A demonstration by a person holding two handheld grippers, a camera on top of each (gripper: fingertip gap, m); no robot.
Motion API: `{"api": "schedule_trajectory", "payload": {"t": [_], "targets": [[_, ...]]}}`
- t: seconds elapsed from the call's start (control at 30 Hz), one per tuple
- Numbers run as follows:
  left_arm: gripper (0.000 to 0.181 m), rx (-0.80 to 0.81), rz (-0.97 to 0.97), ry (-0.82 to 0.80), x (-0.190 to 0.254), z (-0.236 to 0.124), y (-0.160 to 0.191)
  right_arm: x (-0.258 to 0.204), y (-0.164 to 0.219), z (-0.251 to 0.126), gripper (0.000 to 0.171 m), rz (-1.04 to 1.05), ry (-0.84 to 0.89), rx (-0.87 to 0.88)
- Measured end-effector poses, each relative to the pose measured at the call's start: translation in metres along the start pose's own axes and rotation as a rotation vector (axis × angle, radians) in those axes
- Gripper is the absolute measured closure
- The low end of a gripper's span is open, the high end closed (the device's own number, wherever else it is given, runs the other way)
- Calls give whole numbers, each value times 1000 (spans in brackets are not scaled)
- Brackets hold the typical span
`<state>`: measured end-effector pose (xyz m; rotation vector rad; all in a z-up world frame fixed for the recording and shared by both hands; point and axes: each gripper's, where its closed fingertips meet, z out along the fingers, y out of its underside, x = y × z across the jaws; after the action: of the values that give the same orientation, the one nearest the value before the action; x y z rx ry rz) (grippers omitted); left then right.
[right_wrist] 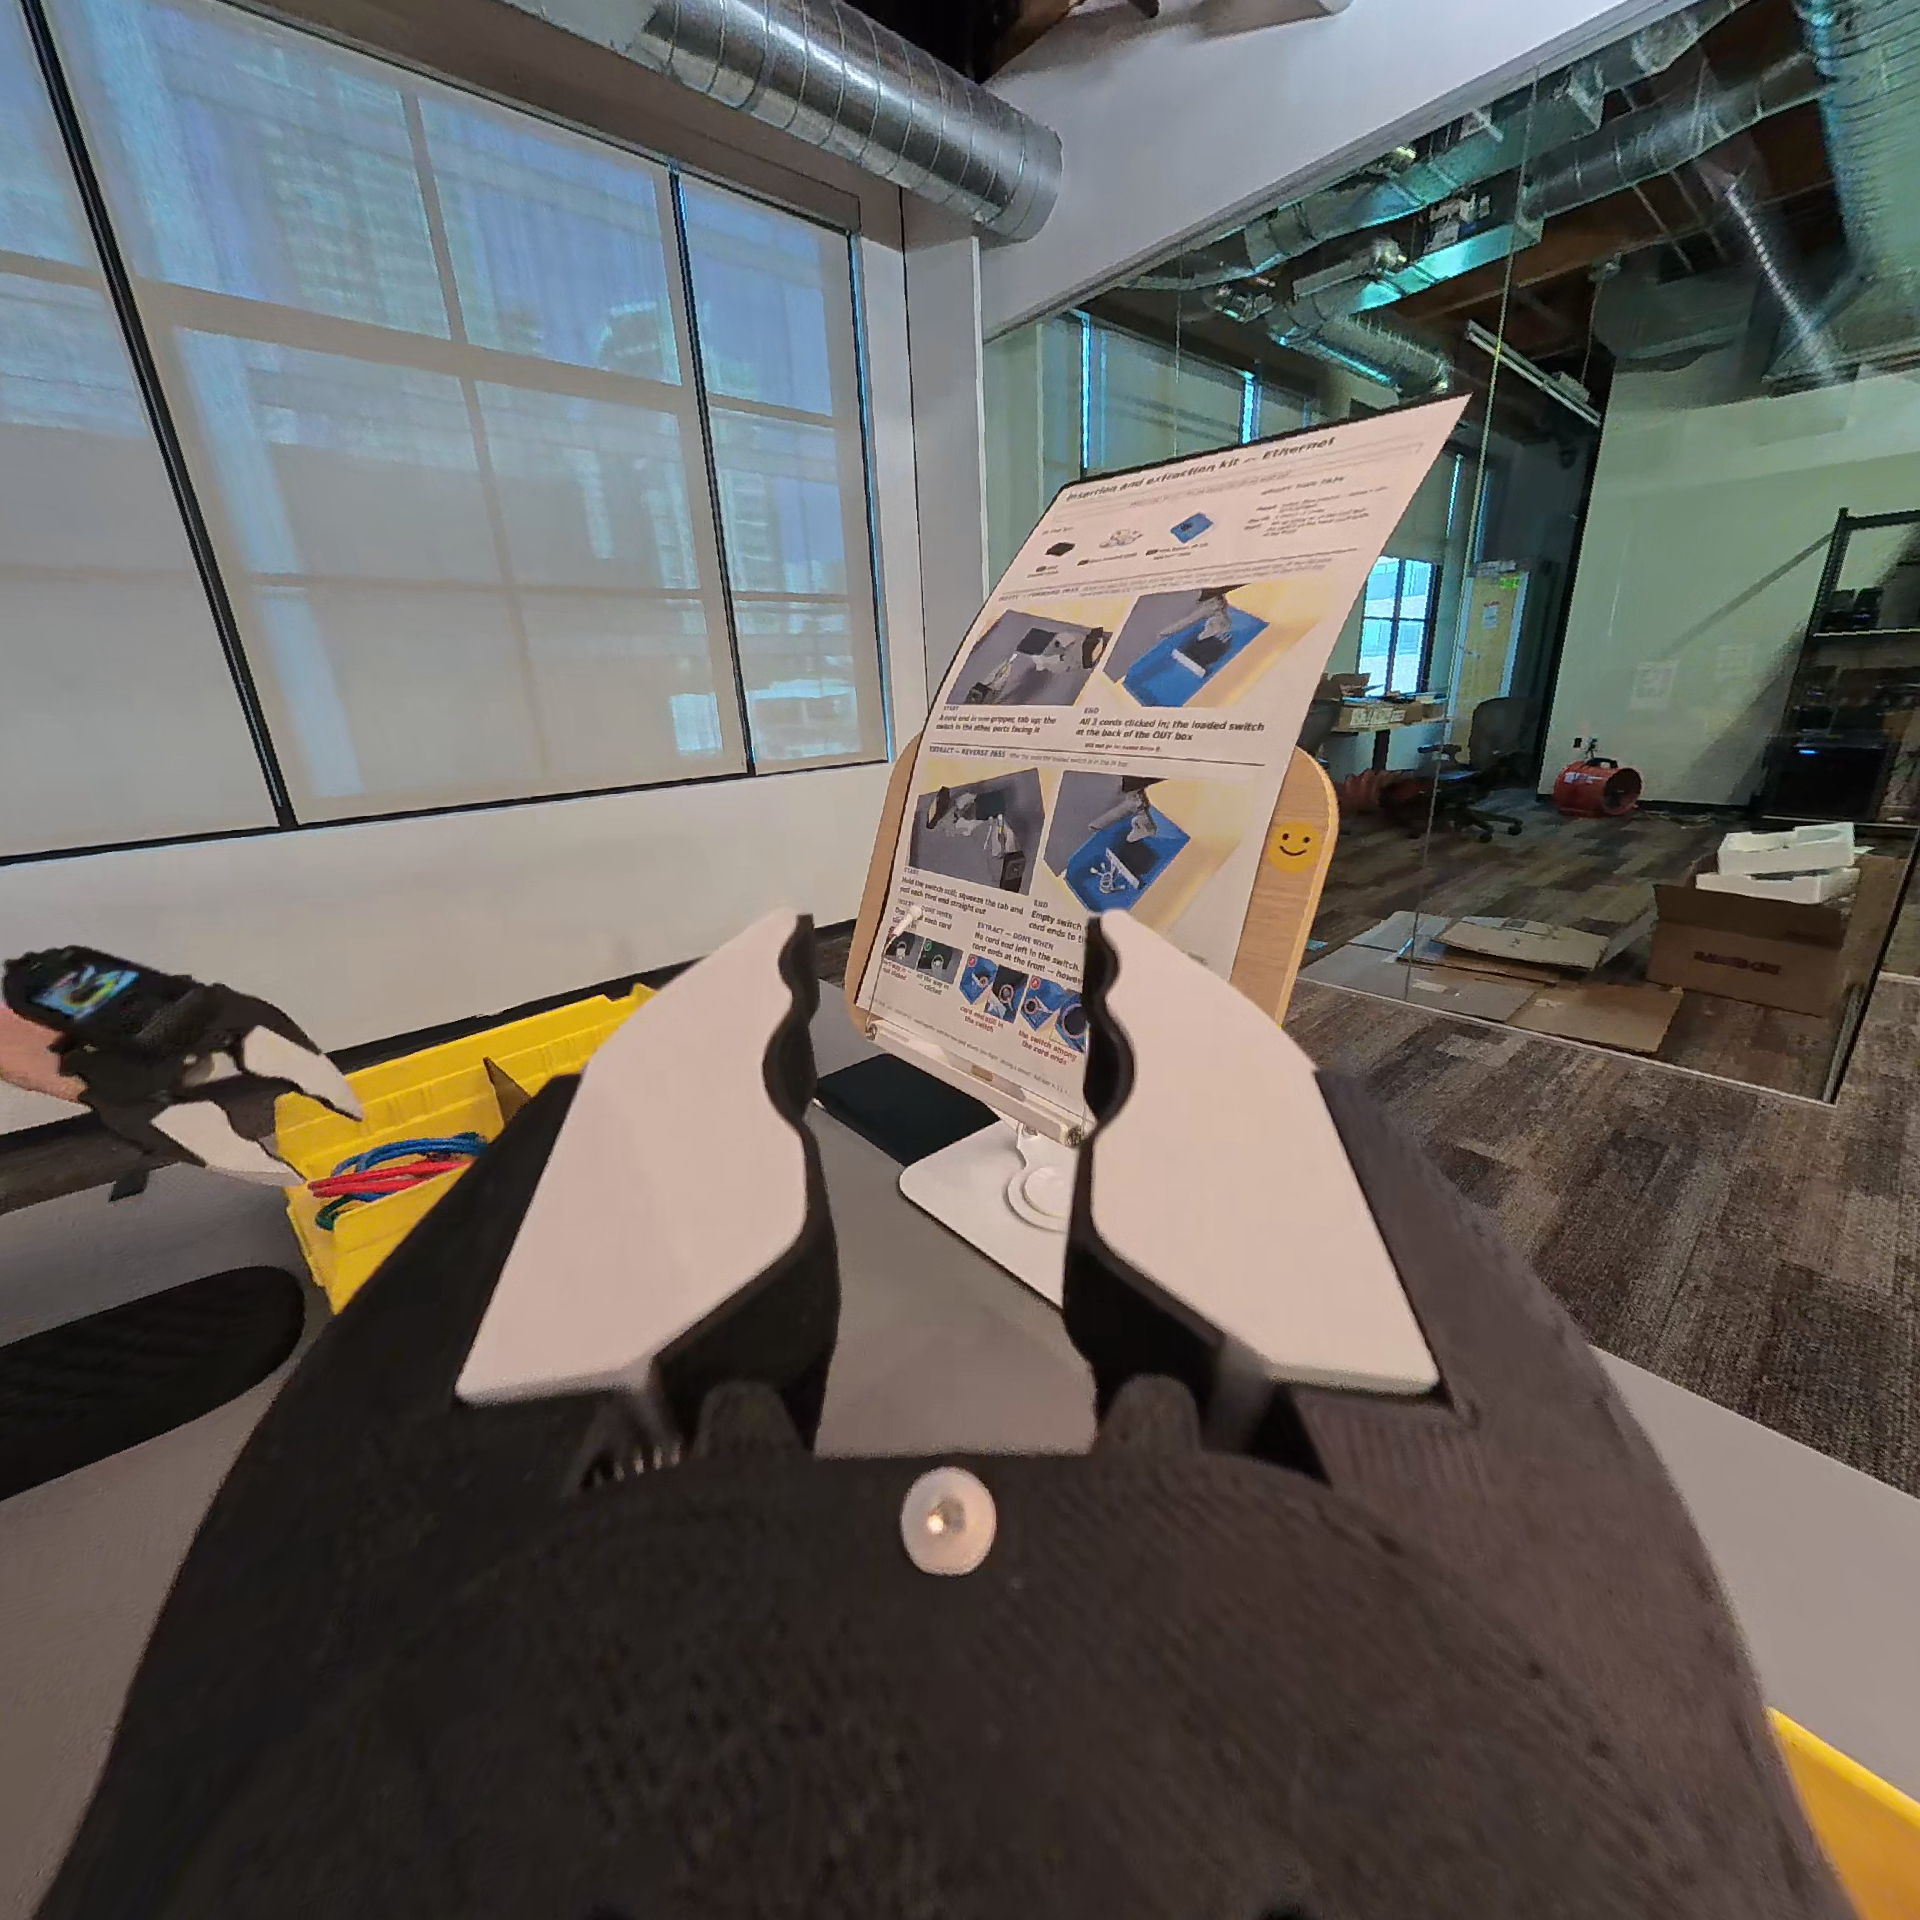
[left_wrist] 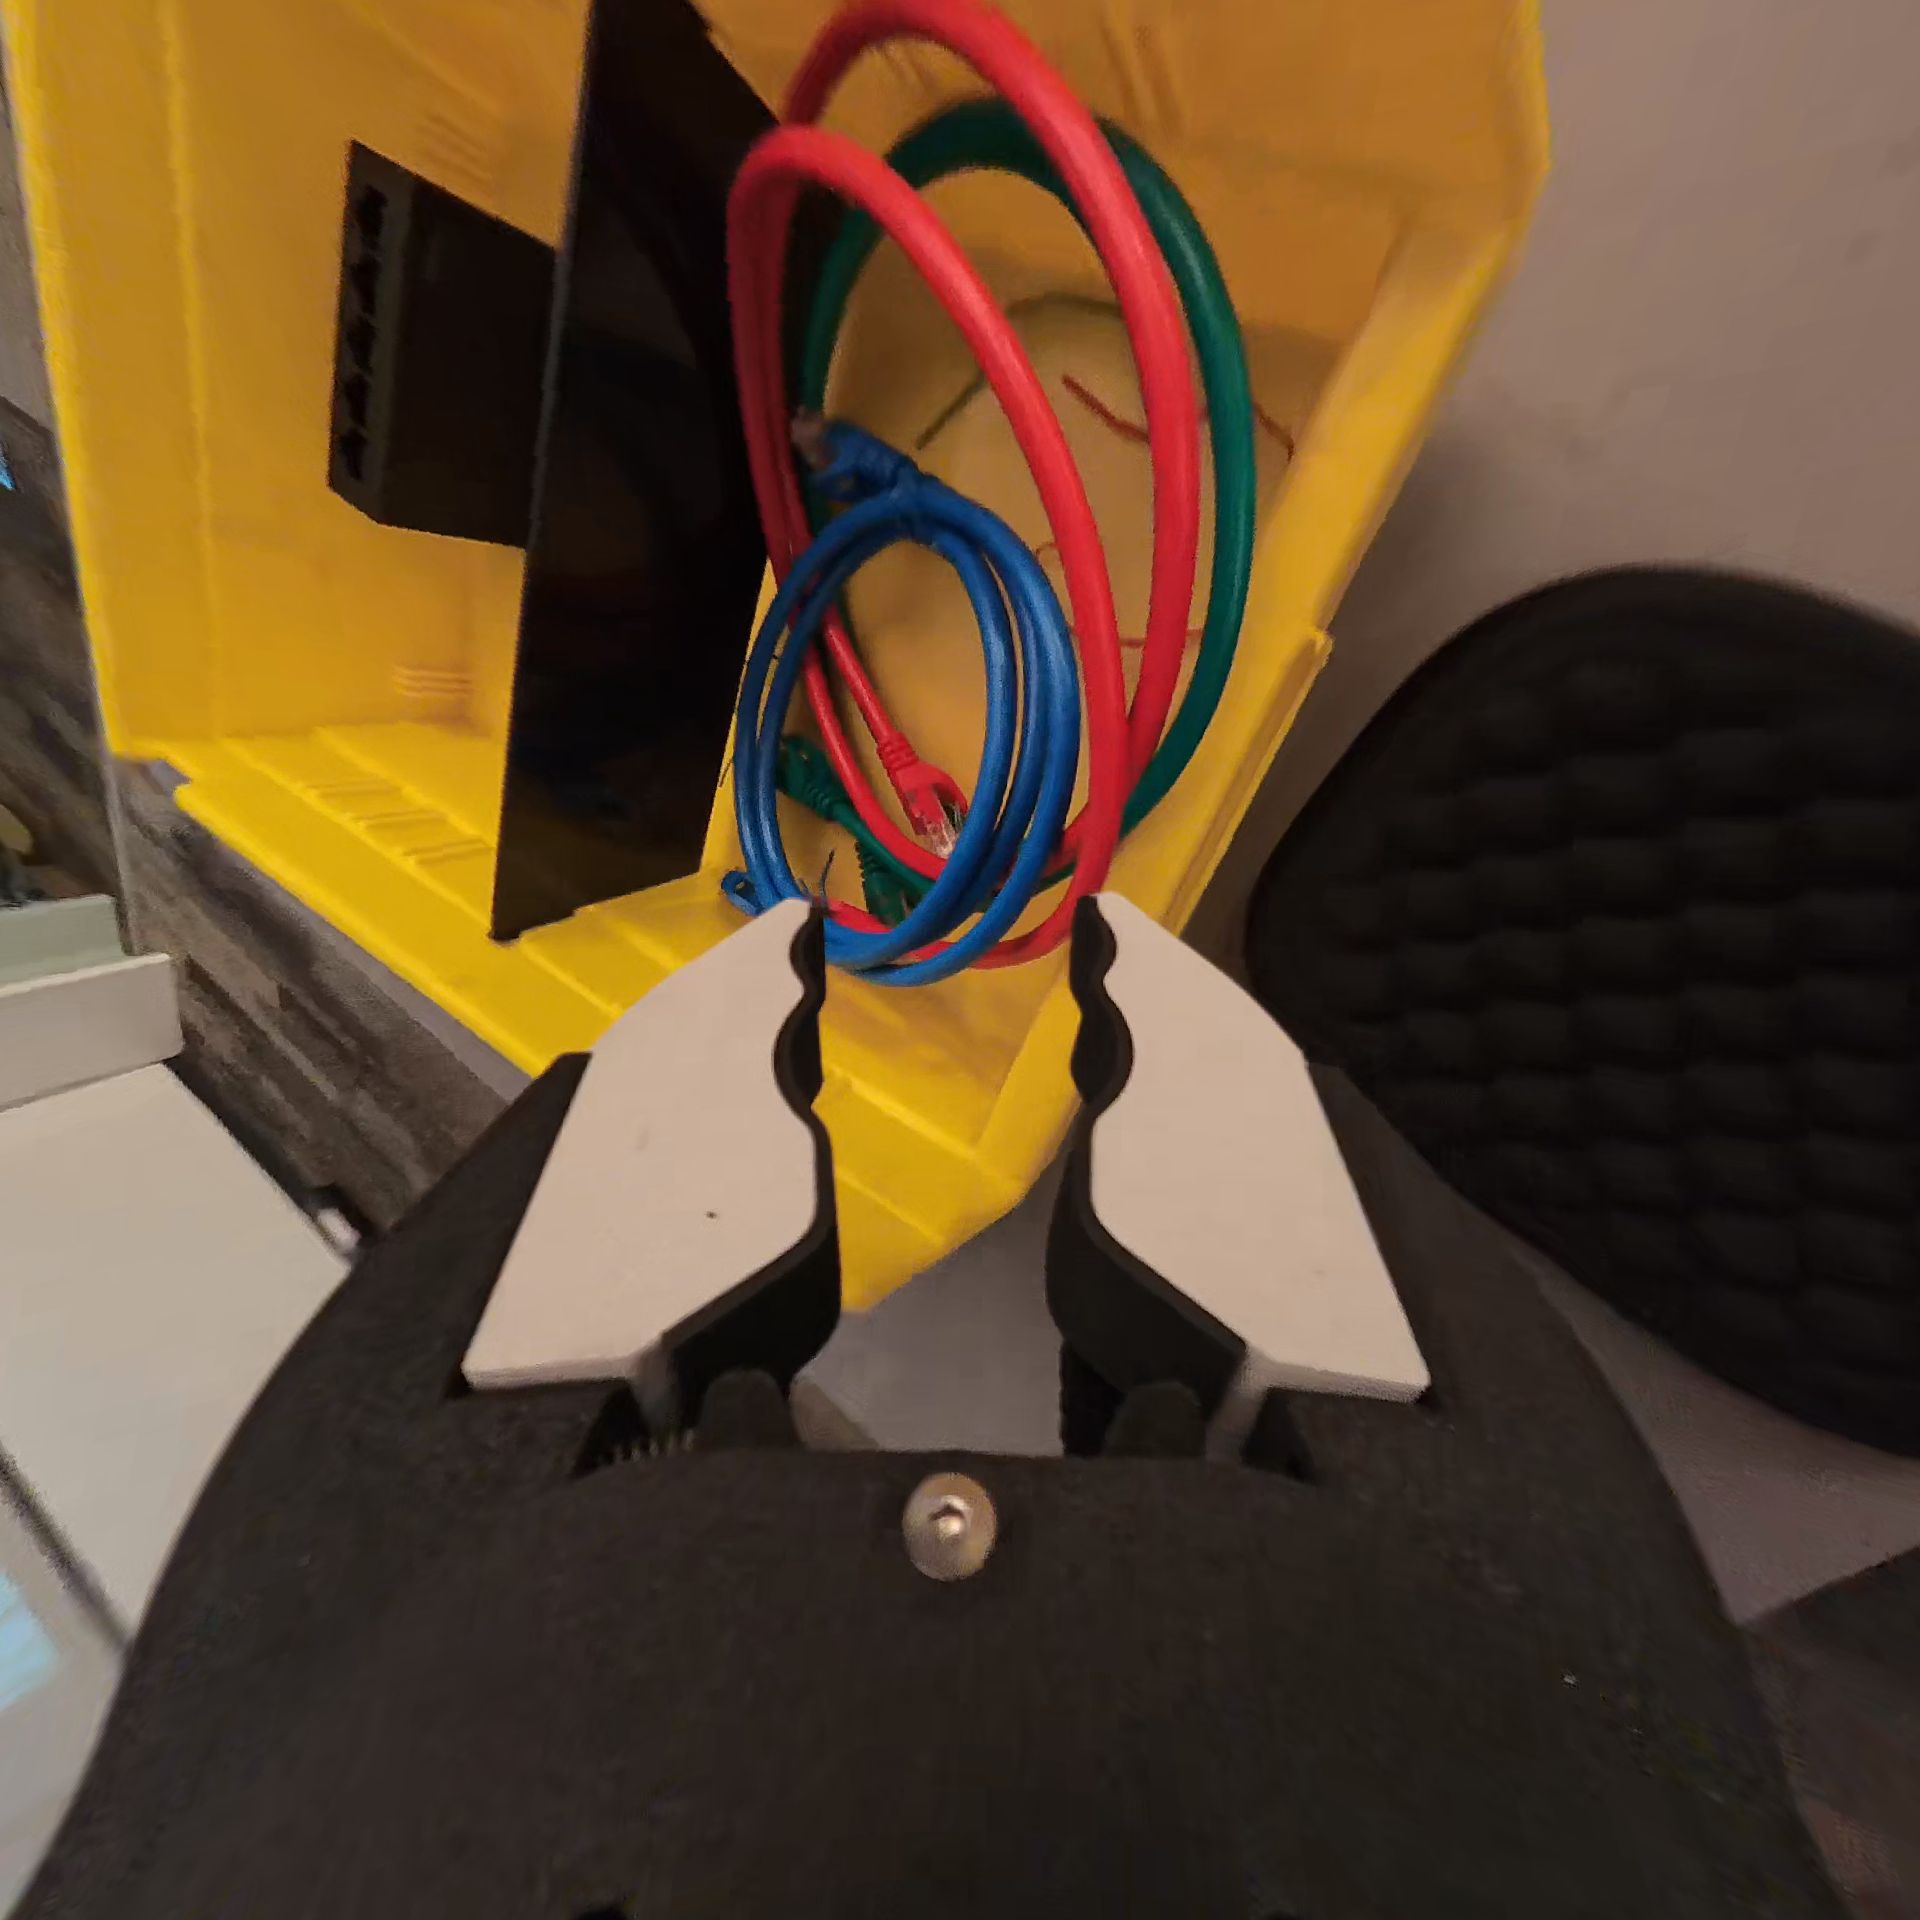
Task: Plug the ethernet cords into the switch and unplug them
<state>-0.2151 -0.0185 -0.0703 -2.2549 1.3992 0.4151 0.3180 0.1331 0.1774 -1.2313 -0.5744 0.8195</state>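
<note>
While both grippers are empty, the left gripper (left_wrist: 948, 914) points into a yellow bin (left_wrist: 312, 582), its jaws apart with nothing between them, the tips just short of the coiled cords. A black divider panel (left_wrist: 634, 540) stands upright in the bin and splits it into two compartments. On one side of the panel sits the black ethernet switch (left_wrist: 416, 353), its row of ports facing the camera; no cord is plugged into it. On the other side lie three coiled ethernet cords: a red cord (left_wrist: 1039, 436), a green cord (left_wrist: 1226, 416) and a blue cord (left_wrist: 997, 665). The coils overlap one another, the blue nearest the left gripper's tips. A red plug end (left_wrist: 930, 805) lies loose within the blue coil, and a blue plug end (left_wrist: 842, 457) rests at the top of that coil. A black padded cushion (left_wrist: 1621, 977) lies just beside the bin on the grey table (left_wrist: 145, 1247).

The right gripper (right_wrist: 948, 935) is held well apart from the bin, above the table, its jaws apart and empty. It faces a printed instruction sheet (right_wrist: 1143, 727) on a wooden-backed stand (right_wrist: 1304, 935) with a white base. From this view the left gripper appears over the bin's edge. A second yellow bin's corner (right_wrist: 1849, 1808) shows at the lower right.
</note>
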Motion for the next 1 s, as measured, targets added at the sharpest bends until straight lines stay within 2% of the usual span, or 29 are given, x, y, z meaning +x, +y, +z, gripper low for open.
{"api": "schedule_trajectory", "payload": {"t": [0.17, 0.33, 0.43, 0.57, 0.73, 0.83, 1.0], "targets": [[144, -122, 172, 30, 1, 19, 8, 1, 10, 5, 121, -14, 5, -51], [147, -194, 260, 123, 3, 27, 13, 1, 21, 12, 121, -20, 3, -98], [158, -279, 298, 150, -5, 23, 23, 1, 28, 16, 122, -30, 4, -130], [153, -337, 308, 200, -11, 24, 30, -1, 34, 19, 122, -49, 2, -159], [143, -396, 429, 220, -3, 40, 29, 1, 39, 22, 122, -57, 10, -178], [156, -444, 502, 225, -2, 45, 37, 0, 41, 23, 122, -53, 5, -182], [164, -438, 457, 240, -4, 40, 34, 1, 42, 23, 122, -59, 7, -194]]}}
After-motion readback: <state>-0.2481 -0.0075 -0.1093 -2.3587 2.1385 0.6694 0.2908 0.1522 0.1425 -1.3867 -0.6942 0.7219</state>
